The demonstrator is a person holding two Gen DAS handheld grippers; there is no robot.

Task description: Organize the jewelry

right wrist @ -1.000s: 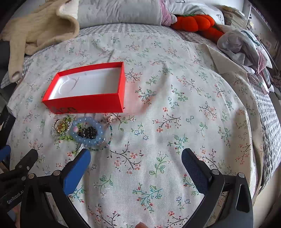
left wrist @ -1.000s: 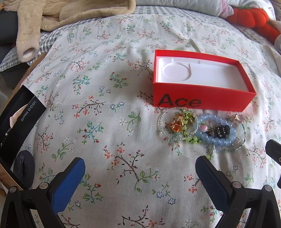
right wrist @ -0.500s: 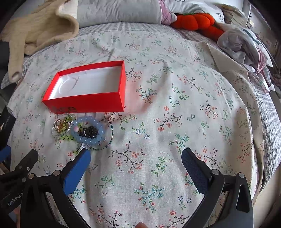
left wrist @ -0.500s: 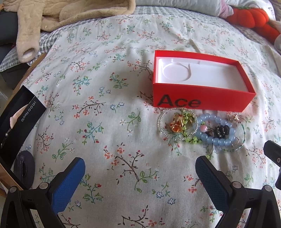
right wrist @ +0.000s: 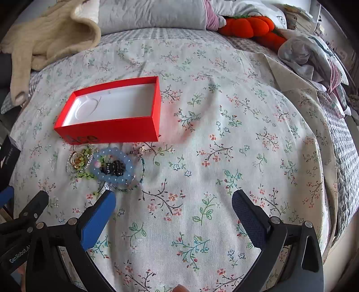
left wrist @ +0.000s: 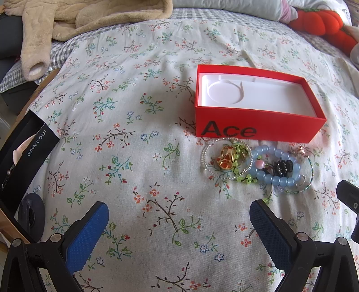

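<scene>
An open red box (left wrist: 258, 130) marked "Ace", with a white liner, sits on the floral bedspread; it also shows in the right wrist view (right wrist: 112, 130). Just in front of it lies a heap of jewelry: a clear bead bracelet (left wrist: 205, 161) around a gold piece (left wrist: 226, 158), a blue bead bracelet (left wrist: 276, 178), a black piece (left wrist: 283, 166), a thin green bead chain (left wrist: 310, 177). The blue bracelet also shows in the right wrist view (right wrist: 113, 177). My left gripper (left wrist: 179, 224) is open and empty, short of the heap. My right gripper (right wrist: 174, 213) is open and empty, right of the heap.
A beige fleece garment (left wrist: 74, 20) lies at the back left. An orange pumpkin plush (right wrist: 249, 25) and pillows lie at the back. A black "iQOO Neo10" box (left wrist: 24, 152) sits at the left bed edge. Crumpled clothes (right wrist: 314, 56) lie at the right.
The right gripper view has shifted slightly; the box and jewelry sit a little higher in it. The left gripper has not visibly moved.
</scene>
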